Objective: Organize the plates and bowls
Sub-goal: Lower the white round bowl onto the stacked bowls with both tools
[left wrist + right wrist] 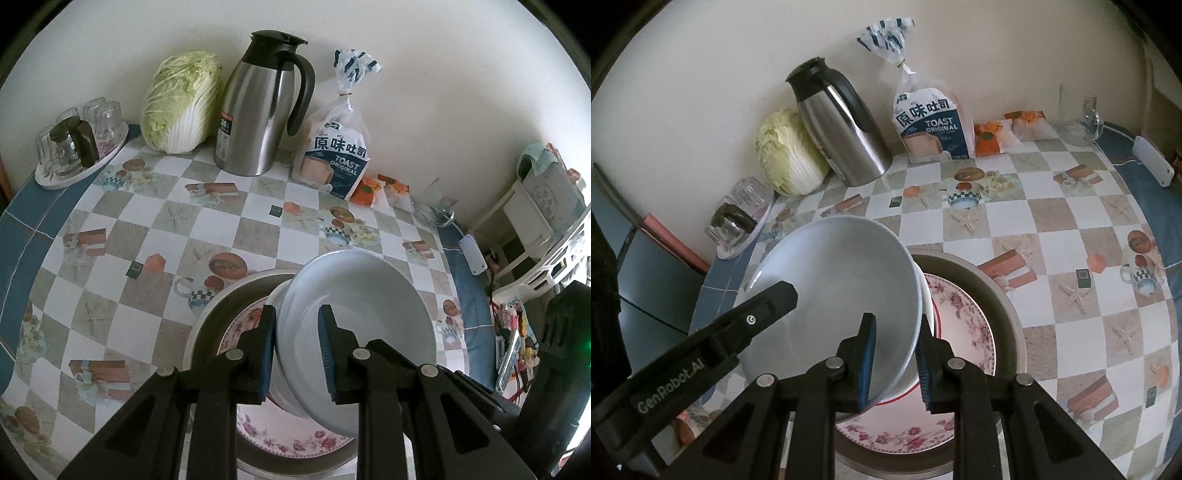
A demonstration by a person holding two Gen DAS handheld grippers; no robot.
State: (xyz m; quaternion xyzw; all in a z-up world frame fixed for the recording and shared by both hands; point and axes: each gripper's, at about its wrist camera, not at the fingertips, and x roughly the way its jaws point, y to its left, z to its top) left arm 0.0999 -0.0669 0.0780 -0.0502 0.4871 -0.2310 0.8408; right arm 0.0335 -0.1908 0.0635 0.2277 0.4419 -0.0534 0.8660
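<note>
**White bowl gripped at both sides above the stacked plates**

The left gripper point(299, 354) has its jaws set narrow across the wall of the white bowl point(354, 325): one blue pad lies on the outer side, the other inside the bowl, and the rim sits between them. The right gripper point(895, 363) grips the same white bowl point(834, 295) at the opposite side of the rim, again with one pad inside and one outside, jaws narrow. The left gripper's black finger point(764, 302) shows in the right wrist view reaching over the bowl's far rim.

The bowl is tilted, with its opening turned toward the right gripper and its base toward the left. Whether its lower edge touches what lies below cannot be told.

Directly under it lies a floral plate point(964, 325) with pink flowers round its border, and a red-rimmed dish point(905, 391) shows just beneath the bowl's edge. The floral plate rests inside a larger grey-brown plate point(1001, 295).

All this stands on the table point(236, 221), which carries a checked cloth. Along the wall behind stand a tray of upturned glasses point(79, 147), a cabbage point(181, 103), a steel jug point(262, 107) and a bag of toast bread point(336, 155).
</note>
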